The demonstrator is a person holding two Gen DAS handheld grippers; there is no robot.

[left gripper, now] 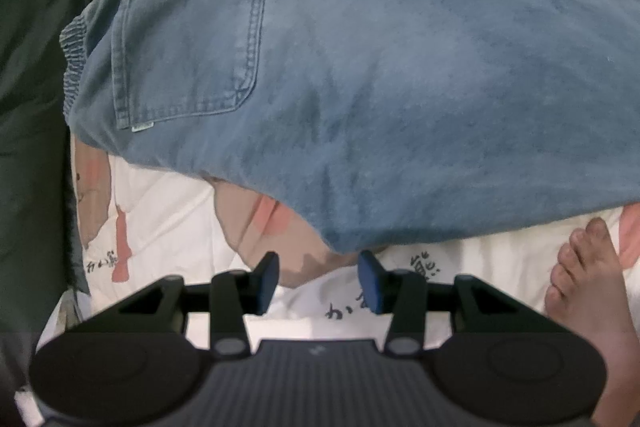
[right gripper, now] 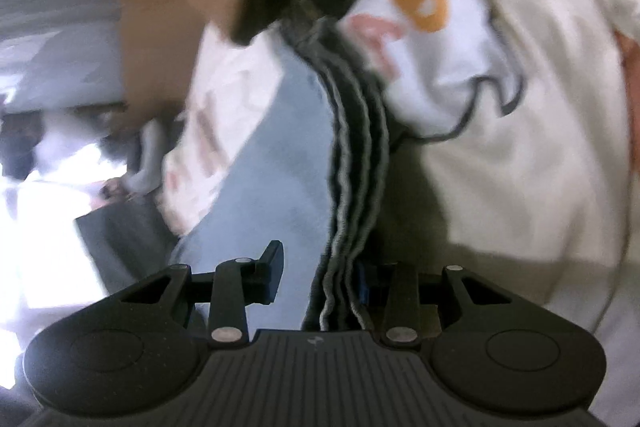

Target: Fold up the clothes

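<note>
A pair of blue denim trousers (left gripper: 360,87) lies across a white printed bedsheet (left gripper: 168,203), back pocket (left gripper: 188,47) and elastic waistband (left gripper: 74,63) at the left. My left gripper (left gripper: 318,277) is open and empty, just short of the trousers' near edge. In the blurred right wrist view, the light blue denim (right gripper: 276,195) and a dark garment with grey stripes (right gripper: 356,163) run between the fingers of my right gripper (right gripper: 320,279). Its jaws stand apart around the cloth, with the right finger partly hidden by the striped garment.
A dark green cloth (left gripper: 32,107) lies along the left side of the bed. A bare foot (left gripper: 588,291) rests on the sheet at the lower right. A white printed shirt (right gripper: 432,11) and a cardboard box (right gripper: 156,27) show in the right wrist view.
</note>
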